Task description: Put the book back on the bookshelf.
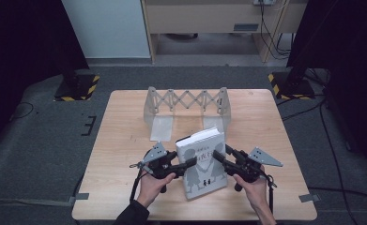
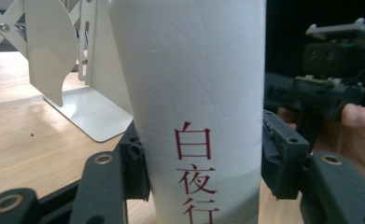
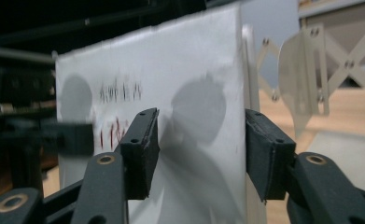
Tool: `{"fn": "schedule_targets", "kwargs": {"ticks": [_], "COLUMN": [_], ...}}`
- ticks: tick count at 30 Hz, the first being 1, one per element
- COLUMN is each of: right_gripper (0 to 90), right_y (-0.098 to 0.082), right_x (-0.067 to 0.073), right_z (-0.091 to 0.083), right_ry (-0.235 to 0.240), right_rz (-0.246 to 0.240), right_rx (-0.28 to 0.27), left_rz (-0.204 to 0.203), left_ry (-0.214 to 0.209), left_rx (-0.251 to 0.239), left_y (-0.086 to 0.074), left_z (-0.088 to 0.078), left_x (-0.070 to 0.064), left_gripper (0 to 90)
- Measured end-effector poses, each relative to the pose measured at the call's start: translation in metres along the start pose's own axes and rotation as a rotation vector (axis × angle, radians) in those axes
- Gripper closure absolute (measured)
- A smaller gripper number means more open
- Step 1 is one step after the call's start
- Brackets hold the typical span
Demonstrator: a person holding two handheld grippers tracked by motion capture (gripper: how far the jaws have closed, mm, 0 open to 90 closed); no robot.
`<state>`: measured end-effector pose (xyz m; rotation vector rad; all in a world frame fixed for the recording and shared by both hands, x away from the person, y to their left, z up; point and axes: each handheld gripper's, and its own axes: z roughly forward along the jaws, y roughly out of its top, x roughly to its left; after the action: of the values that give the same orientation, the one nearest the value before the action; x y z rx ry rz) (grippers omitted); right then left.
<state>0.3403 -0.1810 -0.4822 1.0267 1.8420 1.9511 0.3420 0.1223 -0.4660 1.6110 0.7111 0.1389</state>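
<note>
Left claw (image 2: 203, 172) clamps book (image 2: 189, 93) by its spine. Right claw (image 3: 199, 154) straddles the far edge, pads off the cover, not gripping. Book (image 1: 202, 161) stands mid-worktop (image 1: 125, 140), just in front of folding rack (image 1: 187, 101).

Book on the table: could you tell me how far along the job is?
Done: the book is reached from both sides. In hand: left tool grips its spine, right tool straddles the opposite edge. Left: it is before the folding rack, not yet in it.
</note>
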Motion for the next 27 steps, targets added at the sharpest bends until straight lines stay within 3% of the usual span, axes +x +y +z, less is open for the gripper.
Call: {"fn": "schedule_targets", "kwargs": {"ticks": [3,7,11,16,19,27], "right_gripper": [46.1,44.2,45.3,46.2,46.7,48.9], "right_y": [-0.008,-0.019,-0.019,-0.015,-0.013,-0.015], "right_x": [-0.002,-0.007,-0.007,-0.006,-0.002,-0.005], "right_z": [-0.002,-0.006,-0.007,0.000,0.006,0.002], "right_ry": [0.005,0.032,0.030,0.027,0.020,0.048], "right_rz": [-0.025,-0.006,-0.009,-0.028,-0.064,-0.038], "right_rx": [0.064,0.142,0.158,0.172,0.171,0.170], "left_rz": [-0.006,-0.006,-0.026,-0.021,0.008,0.051], "left_ry": [-0.002,-0.001,0.008,0.017,0.028,0.016], "left_rx": [-0.006,-0.003,0.002,-0.011,-0.021,0.009], "left_y": [-0.001,-0.001,0.001,0.005,0.008,0.008], "left_z": [0.000,-0.001,-0.001,-0.006,-0.009,-0.012], "left_x": [0.002,0.001,0.000,0.001,-0.002,-0.004], "left_gripper": [45.4,46.0,46.9,48.6,49.7,47.6]}}
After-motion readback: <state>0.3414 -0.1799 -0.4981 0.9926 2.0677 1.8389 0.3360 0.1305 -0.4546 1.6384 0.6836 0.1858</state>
